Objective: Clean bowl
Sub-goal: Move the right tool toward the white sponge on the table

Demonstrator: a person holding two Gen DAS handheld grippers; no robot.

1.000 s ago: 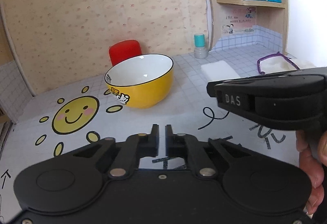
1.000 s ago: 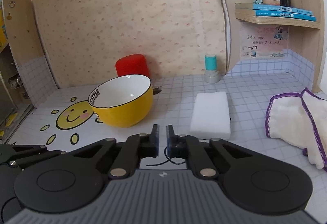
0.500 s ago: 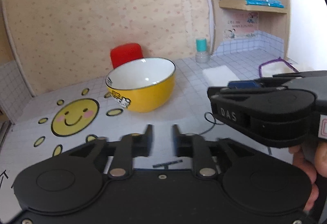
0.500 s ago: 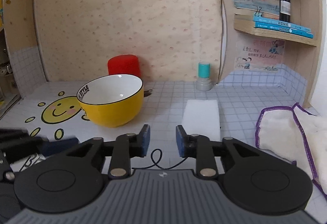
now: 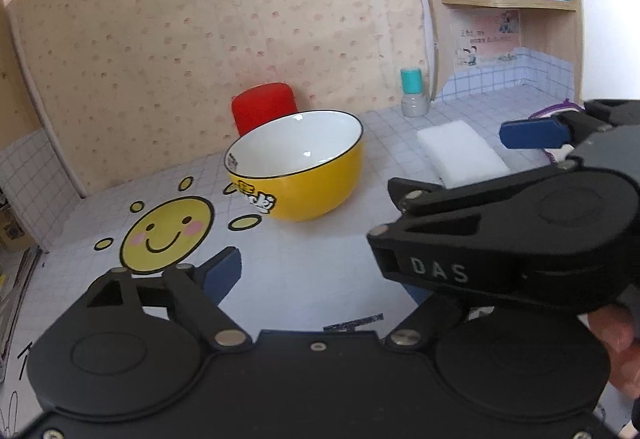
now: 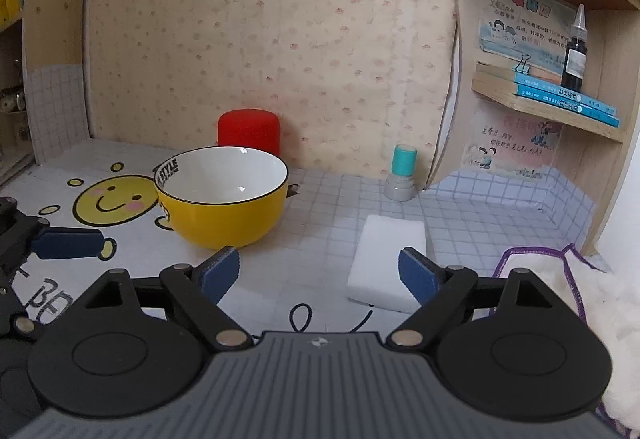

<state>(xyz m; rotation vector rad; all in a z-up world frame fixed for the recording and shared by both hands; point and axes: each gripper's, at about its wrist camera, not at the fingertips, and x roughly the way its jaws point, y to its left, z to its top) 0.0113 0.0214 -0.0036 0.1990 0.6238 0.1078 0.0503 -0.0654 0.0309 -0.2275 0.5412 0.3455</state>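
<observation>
While both grippers hung above the near edge of the table, nothing had yet been picked up, so the work stood at its opening step: choosing a wiping tool and steadying the bowl. The left gripper was spreading its jaws, with only bare tabletop between them; its right finger was hidden behind the other tool. The right gripper was likewise spreading its jaws, empty, its right pad overlapping the near corner of the white sponge in that view.

The yellow bowl sat upright and empty-looking beside the sun drawing, with a red cup just behind it.

Judgement: next move calls for the right gripper to drop over the sponge and close across its short side, while the left takes the bowl's rim.

Room: open tabletop lay between bowl and sponge. A white cloth lay at the right edge, near the sponge; a small teal-capped bottle stood near the back wall, well clear.
</observation>
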